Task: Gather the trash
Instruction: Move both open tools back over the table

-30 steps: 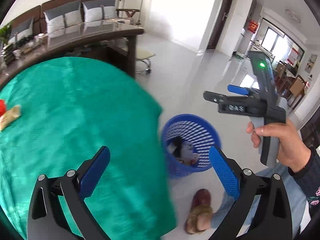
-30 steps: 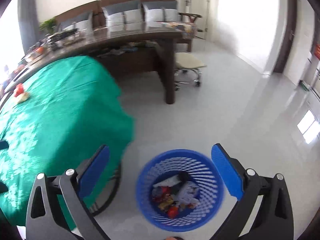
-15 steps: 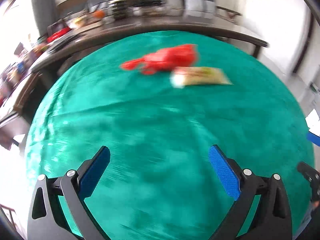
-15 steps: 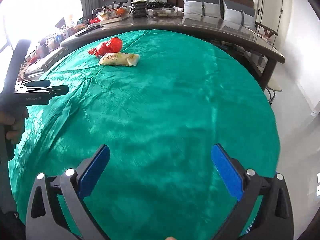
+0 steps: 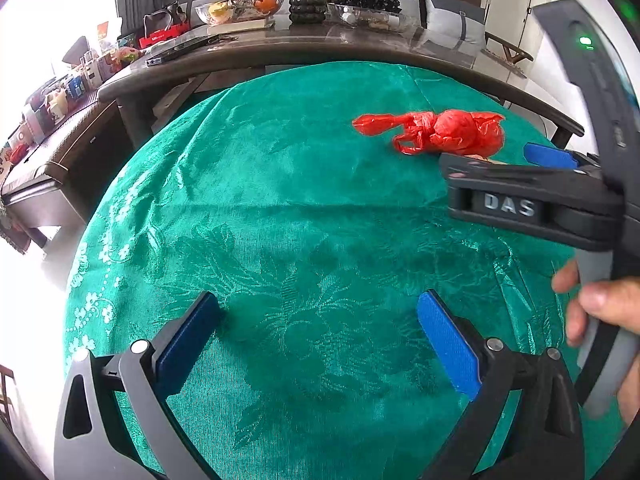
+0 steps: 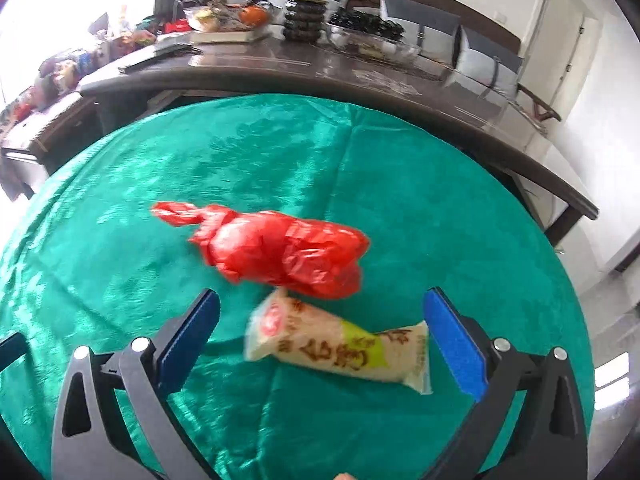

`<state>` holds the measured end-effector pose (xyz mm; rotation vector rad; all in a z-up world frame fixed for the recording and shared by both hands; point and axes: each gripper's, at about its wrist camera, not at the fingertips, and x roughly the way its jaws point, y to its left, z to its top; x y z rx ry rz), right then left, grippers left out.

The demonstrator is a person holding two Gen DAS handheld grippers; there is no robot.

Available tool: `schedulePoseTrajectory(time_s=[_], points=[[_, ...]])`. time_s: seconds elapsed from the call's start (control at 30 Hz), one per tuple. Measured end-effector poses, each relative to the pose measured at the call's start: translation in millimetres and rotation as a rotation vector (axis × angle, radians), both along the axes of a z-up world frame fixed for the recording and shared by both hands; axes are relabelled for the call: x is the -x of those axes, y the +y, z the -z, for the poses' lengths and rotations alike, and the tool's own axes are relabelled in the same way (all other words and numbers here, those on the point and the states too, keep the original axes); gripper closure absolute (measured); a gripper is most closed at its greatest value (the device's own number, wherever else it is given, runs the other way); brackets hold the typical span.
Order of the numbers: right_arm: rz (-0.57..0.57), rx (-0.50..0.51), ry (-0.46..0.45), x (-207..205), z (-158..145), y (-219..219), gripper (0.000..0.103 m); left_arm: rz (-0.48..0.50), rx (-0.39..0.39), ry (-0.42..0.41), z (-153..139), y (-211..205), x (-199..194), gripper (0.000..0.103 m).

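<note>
Nearest the right-wrist camera, the right gripper has its blue-padded jaws spread wide with nothing between the pads, and it now hangs low over the round table's green damask cloth. A second ago this same camera looked down into a blue slatted waste basket on the floor, already holding scraps; the swing back to the table reads as one drop finished and the next pickup begun. Between the spread jaws lies a cream-coloured sealed snack packet with red and green print, flat on the cloth and aligned roughly across the gap, its right end just beside the right pad. Touching its far end, or very nearly, sits a crumpled red plastic bag with a twisted tail. Both pieces are still to be collected. The left gripper has likewise turned from the basket to the table; its jaws are wide apart and hold nothing, hovering over bare cloth well short of the trash. In its view the right gripper crosses in from the right, the person's hand around its grey handle, and hides most of the packet beside the red bag. The packet looks like the right gripper's next target; it is thin and slippery, so the pads may need to come down close to the cloth. Beyond the table stands a dark wooden counter crowded with bowls and a potted plant.
</note>
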<state>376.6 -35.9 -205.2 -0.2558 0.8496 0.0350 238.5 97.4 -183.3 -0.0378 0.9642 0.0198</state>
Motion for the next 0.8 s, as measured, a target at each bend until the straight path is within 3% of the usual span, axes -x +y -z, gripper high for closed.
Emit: schedulePoseTrajectory(time_s=[0.07, 0.2, 0.33, 0.6, 0.67, 0.8], points=[[0.081, -0.008, 0.004, 7.5, 0.9, -30.6, 0.005, 0.008, -0.017, 0.006, 0.5, -2.5, -0.4, 0.005], [0.137, 0.014, 0.006, 50.5, 2.2, -91.6, 0.005, 0.011, -0.026, 0.008, 0.7, -4.1, 0.1, 0.005], [0.183, -0.052, 0.031, 104.2, 2.4, -150.4, 0.005, 0.011, -0.025, 0.008, 0.8, -3.9, -0.1, 0.005], [0.104, -0.207, 0.082, 119.0, 10.8, -156.1, 0.005, 0.011, -0.022, 0.006, 0.6, -4.5, 0.7, 0.005], [0.105, -0.231, 0.085, 119.9, 10.8, -158.2, 0.005, 0.021, 0.011, 0.001, -1.3, -4.8, 3.7, 0.005], [0.104, -0.221, 0.085, 120.6, 10.0, -155.0, 0.005, 0.031, 0.199, 0.009, -15.1, -13.4, -2.1, 0.005]])
